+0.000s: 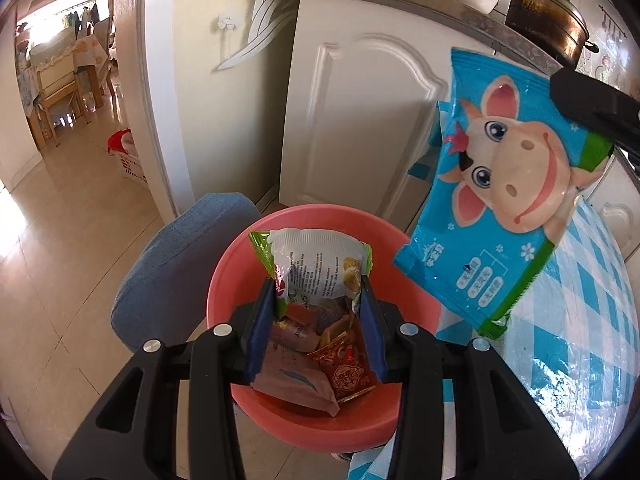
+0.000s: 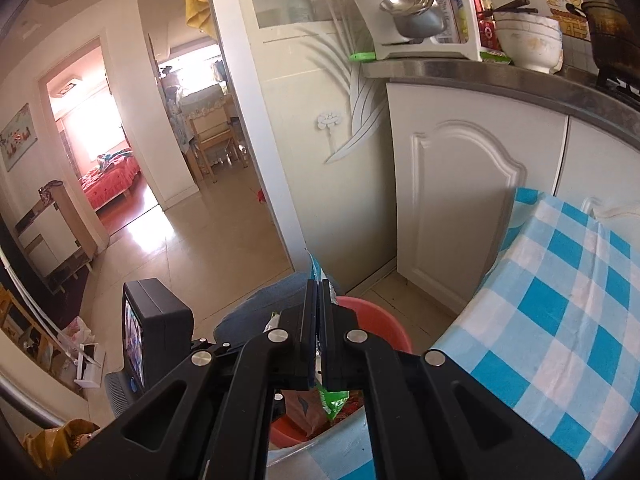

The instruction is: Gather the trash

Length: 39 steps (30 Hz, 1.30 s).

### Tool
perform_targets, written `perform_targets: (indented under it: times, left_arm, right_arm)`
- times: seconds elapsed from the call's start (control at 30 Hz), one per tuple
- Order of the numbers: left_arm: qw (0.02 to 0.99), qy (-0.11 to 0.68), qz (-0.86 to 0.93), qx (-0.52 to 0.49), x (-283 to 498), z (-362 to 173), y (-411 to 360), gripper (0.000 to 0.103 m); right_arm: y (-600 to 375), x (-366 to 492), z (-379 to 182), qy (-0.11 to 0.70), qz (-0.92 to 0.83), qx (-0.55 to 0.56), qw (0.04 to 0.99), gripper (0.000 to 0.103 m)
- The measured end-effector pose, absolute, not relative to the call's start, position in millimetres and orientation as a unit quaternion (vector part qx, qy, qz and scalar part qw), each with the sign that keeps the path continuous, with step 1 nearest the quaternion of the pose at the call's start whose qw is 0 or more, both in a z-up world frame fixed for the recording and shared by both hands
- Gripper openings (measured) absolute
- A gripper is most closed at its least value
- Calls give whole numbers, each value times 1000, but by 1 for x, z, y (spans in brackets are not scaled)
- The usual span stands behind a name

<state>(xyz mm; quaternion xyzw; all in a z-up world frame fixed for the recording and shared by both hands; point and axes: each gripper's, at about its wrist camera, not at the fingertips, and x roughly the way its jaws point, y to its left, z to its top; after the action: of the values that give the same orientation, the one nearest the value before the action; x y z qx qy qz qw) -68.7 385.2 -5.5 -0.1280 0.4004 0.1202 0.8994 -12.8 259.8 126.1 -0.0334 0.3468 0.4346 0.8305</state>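
A pink basin (image 1: 240, 264) sits below me with several wrappers (image 1: 320, 364) in it. My left gripper (image 1: 317, 284) hangs over it, its blue pads pressed on the sides of a white and green snack packet (image 1: 316, 264). To the right, a blue packet with a cartoon cow (image 1: 508, 184) dangles beside the basin, pinched at its top corner by my right gripper (image 1: 580, 100). In the right wrist view the right gripper (image 2: 320, 284) is shut, and the cow packet's thin edge (image 2: 334, 400) shows between and below its fingers, above the basin (image 2: 372, 320).
A table with a blue and white checked cloth (image 1: 592, 320) (image 2: 560, 300) borders the basin on the right. A blue cushioned seat (image 1: 180, 272) lies to its left. White cabinet doors (image 1: 360, 120) stand behind, under a counter with a dark pot (image 1: 548, 20) and bowls (image 2: 528, 40).
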Motion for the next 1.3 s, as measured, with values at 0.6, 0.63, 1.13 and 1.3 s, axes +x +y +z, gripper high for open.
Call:
perform_targets:
  times: [0.6, 0.63, 1.13, 1.3]
  left_arm:
    - [881, 449, 109, -99, -48, -30, 381, 42]
    - [880, 452, 109, -95, -48, -31, 380, 42]
    - [877, 460, 133, -48, -43, -35, 372, 75]
    - [881, 450, 143, -22, -44, -28, 368, 87]
  right_arm:
    - [272, 7, 77, 409, 423, -26, 808, 2]
    - [273, 8, 74, 411, 422, -28, 807, 2]
    - [245, 6, 77, 402, 392, -9, 828, 18]
    - [225, 0, 85, 382, 376, -4, 844, 60]
